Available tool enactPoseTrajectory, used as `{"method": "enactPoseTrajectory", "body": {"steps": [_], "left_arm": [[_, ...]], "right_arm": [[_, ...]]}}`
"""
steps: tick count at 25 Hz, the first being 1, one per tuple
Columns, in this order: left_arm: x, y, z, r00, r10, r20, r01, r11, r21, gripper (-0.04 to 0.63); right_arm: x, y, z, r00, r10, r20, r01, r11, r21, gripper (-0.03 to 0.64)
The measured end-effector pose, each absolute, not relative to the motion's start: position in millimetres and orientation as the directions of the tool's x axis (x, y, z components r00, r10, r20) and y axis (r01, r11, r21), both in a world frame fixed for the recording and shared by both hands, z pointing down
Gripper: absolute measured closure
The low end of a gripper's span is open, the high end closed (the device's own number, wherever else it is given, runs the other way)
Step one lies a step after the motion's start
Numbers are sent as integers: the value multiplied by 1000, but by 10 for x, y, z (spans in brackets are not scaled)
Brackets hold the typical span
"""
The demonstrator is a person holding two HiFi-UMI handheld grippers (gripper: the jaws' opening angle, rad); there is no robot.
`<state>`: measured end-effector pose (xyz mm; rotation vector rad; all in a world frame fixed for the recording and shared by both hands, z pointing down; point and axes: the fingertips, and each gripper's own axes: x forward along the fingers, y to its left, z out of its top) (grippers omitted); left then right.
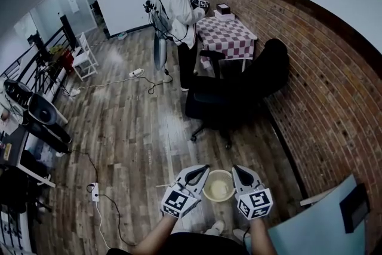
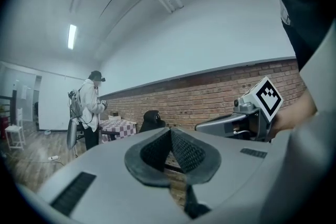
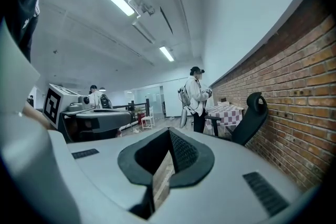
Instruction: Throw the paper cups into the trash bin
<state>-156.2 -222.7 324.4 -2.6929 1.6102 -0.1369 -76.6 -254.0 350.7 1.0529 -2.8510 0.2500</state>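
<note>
In the head view a round beige trash bin (image 1: 218, 189) stands on the wood floor just ahead of my feet, seen from above. Something pale lies inside it; I cannot tell whether it is cups. No paper cup shows anywhere else. My left gripper (image 1: 203, 169) hovers at the bin's left rim and my right gripper (image 1: 236, 169) at its right rim, both pointing forward. In the left gripper view the left gripper (image 2: 170, 131) has its pads together, with nothing between them. The right gripper (image 3: 169, 132) also has its jaws closed at the tips and holds nothing.
A black office chair (image 1: 234, 98) stands ahead of the bin. Beyond it a person (image 1: 179, 6) stands at a checkered table (image 1: 230, 37). A brick wall (image 1: 334, 86) runs along the right. A power strip (image 1: 94, 190) with cables lies on the floor to the left. A pale blue tabletop (image 1: 319, 225) sits at my right.
</note>
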Motion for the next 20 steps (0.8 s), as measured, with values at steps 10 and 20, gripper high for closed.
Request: {"method": "enactPoseTrajectory", "body": {"steps": [10, 20], "left_arm": [[-1931, -1813, 3030, 506, -862, 25, -861, -506, -46, 586], [-2317, -1374, 2882, 522, -853, 2, -852, -522, -36, 586]], "right_arm": [[-1135, -2096, 3377, -735, -664, 136, -677, 731, -85, 612], [-1571, -1579, 3107, -723, -683, 106, -690, 721, -68, 612]]}}
